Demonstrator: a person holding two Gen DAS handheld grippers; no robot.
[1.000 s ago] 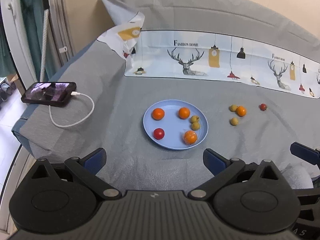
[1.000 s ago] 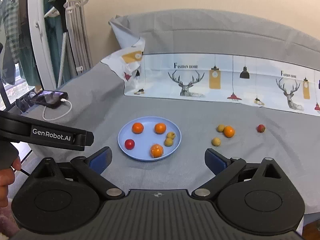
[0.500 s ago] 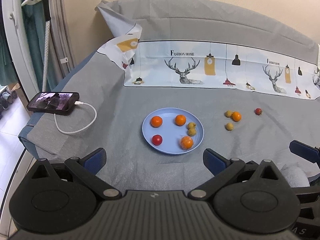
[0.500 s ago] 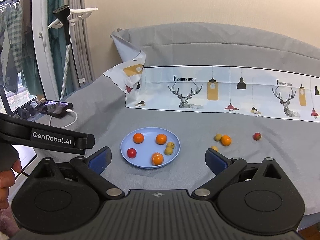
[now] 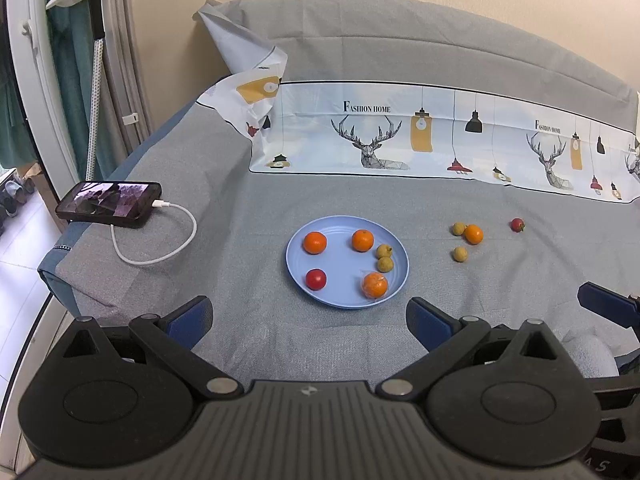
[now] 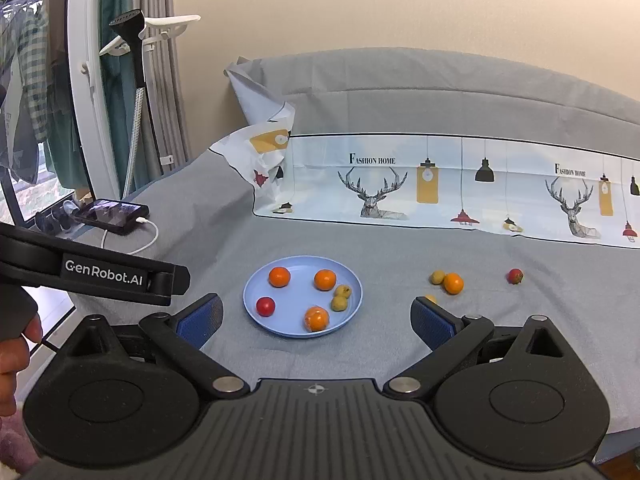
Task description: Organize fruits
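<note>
Grey bed (image 5: 248, 240) bearing a plate (image 5: 296, 258), 4 loose fruits (image 5: 473, 234), phone (image 5: 109, 204), and printed cloth (image 5: 440, 136).

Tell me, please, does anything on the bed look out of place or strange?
Yes. Four fruits lie loose on the grey cover, right of the blue plate: an orange, two small yellowish fruits and a red one. The printed cloth is crumpled and turned up at its left end. Nothing looks spilled or damaged.

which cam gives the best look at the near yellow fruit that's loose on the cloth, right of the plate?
Left wrist. The near yellow fruit lies fully visible on the grey cloth, apart from the orange behind it. In the right wrist view, the right gripper's blue finger pad hides most of it.
</note>
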